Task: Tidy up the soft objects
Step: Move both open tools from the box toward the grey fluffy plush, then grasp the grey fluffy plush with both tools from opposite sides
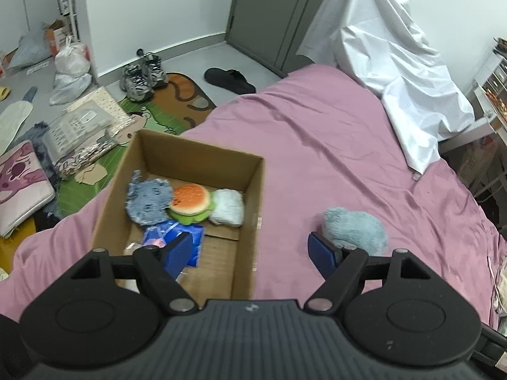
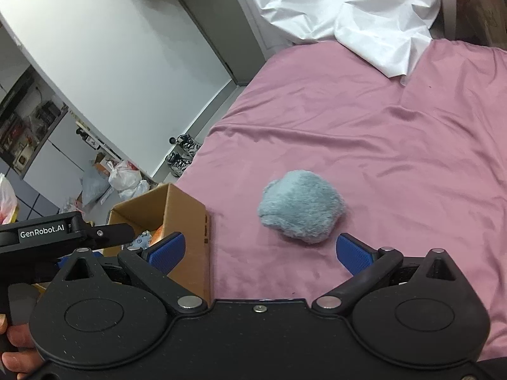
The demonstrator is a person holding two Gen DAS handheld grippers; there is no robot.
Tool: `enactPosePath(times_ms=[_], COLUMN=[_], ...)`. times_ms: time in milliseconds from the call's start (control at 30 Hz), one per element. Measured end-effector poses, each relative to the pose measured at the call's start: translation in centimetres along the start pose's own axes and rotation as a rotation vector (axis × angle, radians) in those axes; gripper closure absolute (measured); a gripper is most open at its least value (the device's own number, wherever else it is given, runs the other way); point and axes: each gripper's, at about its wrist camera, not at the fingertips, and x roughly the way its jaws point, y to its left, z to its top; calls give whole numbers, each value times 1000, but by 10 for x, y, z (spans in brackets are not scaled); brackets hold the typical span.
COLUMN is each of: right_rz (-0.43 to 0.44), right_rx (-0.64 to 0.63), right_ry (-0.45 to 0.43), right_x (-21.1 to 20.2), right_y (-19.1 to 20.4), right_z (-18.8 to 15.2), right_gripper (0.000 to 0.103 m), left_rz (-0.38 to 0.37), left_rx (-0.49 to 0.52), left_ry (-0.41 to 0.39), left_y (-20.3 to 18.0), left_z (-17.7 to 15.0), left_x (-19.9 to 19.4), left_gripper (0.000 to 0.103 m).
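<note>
Nearest in the left wrist view, the left gripper stands wide open with nothing between its blue pads; one pad hangs over the near end of the cardboard box, the other over the bedspread just beside the fluffy grey-blue toy. The right gripper is also spread wide and holds nothing: its left pad sits in front of the box corner, its right pad over bare cloth, and the fluffy toy lies just beyond the gap, touching neither pad. At the left edge of the right wrist view a hand grips a black handle. The box rests on the pink bedspread, near the bed's left edge, its top open. Inside it, in a row across the far half, lie a shaggy blue round toy, a plush burger overlapping it, and a pale folded cloth against the right wall; a blue packet lies nearer. Farther up the bed a white sheet is heaped. On the floor beyond the bed are a pair of sneakers, a black slipper and plastic bags.
</note>
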Motion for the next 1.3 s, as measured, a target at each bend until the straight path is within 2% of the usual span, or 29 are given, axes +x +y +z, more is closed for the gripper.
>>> enactPosePath(times_ms=[167, 267, 400, 500, 667, 867, 933, 1300], right_rz=[4, 16, 12, -18, -2, 40, 43, 110], right_rx=[57, 92, 117, 139, 181, 229, 245, 290], right_ry=[-9, 3, 70, 144, 166, 120, 111, -19], right_x=[3, 10, 28, 47, 63, 67, 70, 74], right_y=[-16, -28, -38, -43, -56, -69, -74, -93], right_z=[2, 3, 2, 1, 3, 7, 8, 22], right_gripper=[3, 9, 14, 25, 26, 27, 33, 48], left_rz=[-24, -33, -25, -16, -1, 0, -4, -14], left_rx=[21, 37, 50, 55, 80, 108, 122, 157], left_ry=[14, 11, 12, 17, 20, 33, 36, 67], left_y=[-18, -29, -40, -47, -57, -71, -76, -91], left_z=[0, 0, 1, 2, 6, 9, 9, 11], left_x=[8, 13, 19, 24, 32, 47, 51, 75], left_gripper=[25, 25, 25, 25, 25, 25, 25, 28])
